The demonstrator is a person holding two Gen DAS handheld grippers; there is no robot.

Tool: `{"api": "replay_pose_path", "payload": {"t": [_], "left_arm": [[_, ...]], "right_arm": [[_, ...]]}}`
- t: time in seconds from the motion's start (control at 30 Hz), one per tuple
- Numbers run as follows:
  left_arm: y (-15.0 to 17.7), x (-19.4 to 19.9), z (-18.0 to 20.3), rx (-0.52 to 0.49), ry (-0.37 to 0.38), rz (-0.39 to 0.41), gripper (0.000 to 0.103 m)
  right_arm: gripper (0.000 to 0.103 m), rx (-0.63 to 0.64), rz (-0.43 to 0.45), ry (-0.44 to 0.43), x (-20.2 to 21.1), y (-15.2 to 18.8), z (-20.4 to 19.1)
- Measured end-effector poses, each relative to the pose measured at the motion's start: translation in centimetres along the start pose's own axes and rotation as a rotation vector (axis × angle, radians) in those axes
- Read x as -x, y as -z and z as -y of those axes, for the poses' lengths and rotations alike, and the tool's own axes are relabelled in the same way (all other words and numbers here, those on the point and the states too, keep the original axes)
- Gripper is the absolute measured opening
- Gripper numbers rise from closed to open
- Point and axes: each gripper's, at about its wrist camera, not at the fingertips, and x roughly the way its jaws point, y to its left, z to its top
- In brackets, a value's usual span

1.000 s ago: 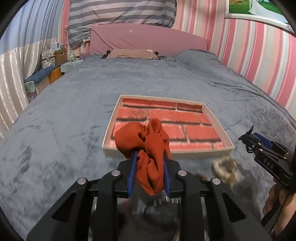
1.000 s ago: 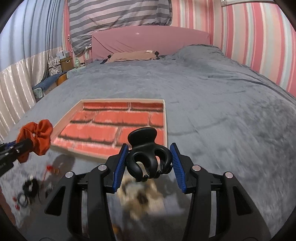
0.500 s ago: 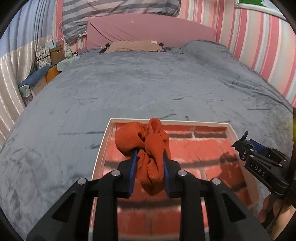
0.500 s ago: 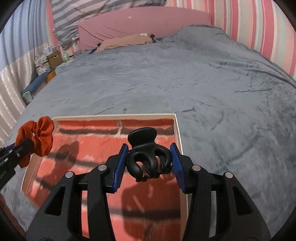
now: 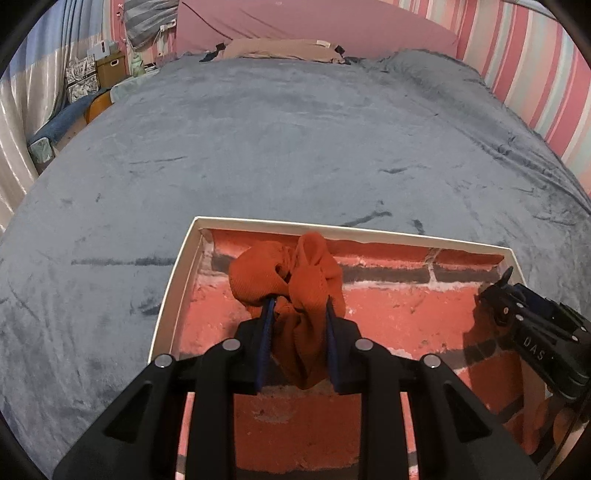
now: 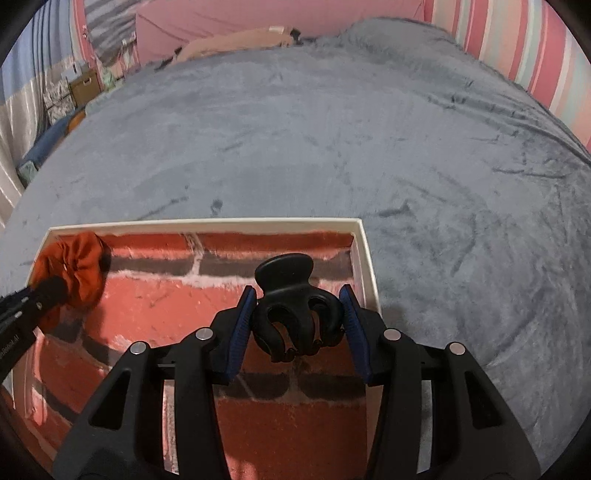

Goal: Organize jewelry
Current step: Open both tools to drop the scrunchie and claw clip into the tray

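Observation:
My left gripper (image 5: 298, 314) is shut on an orange fabric scrunchie (image 5: 291, 277) and holds it over the far left part of a shallow white-rimmed tray (image 5: 173, 288) with a red brick-pattern floor. My right gripper (image 6: 297, 314) is shut on a black claw hair clip (image 6: 291, 295) over the tray's far right part (image 6: 365, 254). The scrunchie also shows at the left of the right wrist view (image 6: 79, 266). The right gripper shows at the right of the left wrist view (image 5: 496, 291).
The tray lies on a wide grey plush bedspread (image 5: 295, 140). A pink headboard (image 5: 314, 26) and tan pillow (image 5: 280, 48) are at the far end. Boxes and clutter (image 5: 92, 74) stand beside the bed at far left. Striped wall (image 5: 535, 74) on the right.
Both grippers have moved forward from the near bedspread to over the tray, each still holding its item. The loose items on the bedspread have dropped out of view.

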Motion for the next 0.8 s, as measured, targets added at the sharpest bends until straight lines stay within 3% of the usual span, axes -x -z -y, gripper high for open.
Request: {"api": "replay_pose_path", "payload": {"t": [0.27, 0.4, 0.6, 0.67, 0.8], "left_arm": [[0.0, -1.2, 0.8, -0.045, -0.043, -0.047, 0.026], [-0.1, -1.5, 0.6, -0.041, -0.047, -0.057, 0.032], [0.0, -0.4, 0.4, -0.039, -0.066, -0.011, 0.039], [0.3, 0.4, 0.3, -0.044, -0.079, 0.013, 0.044], [1.4, 2.8, 0.1, -0.047, -0.076, 0.063, 0.045]], "right_arm": [[0.047, 0.018, -0.033, -0.001, -0.6, 0.1, -0.5], [0.048, 0.025, -0.035, 0.003, -0.7, 0.0, -0.5], [0.064, 0.034, 0.003, -0.022, 0.7, 0.1, -0.6], [0.066, 0.045, 0.025, -0.031, 1.5, 0.2, -0.6], [0.067, 0.028, 0.047, -0.057, 3.3, 1.2, 0.1]]}}
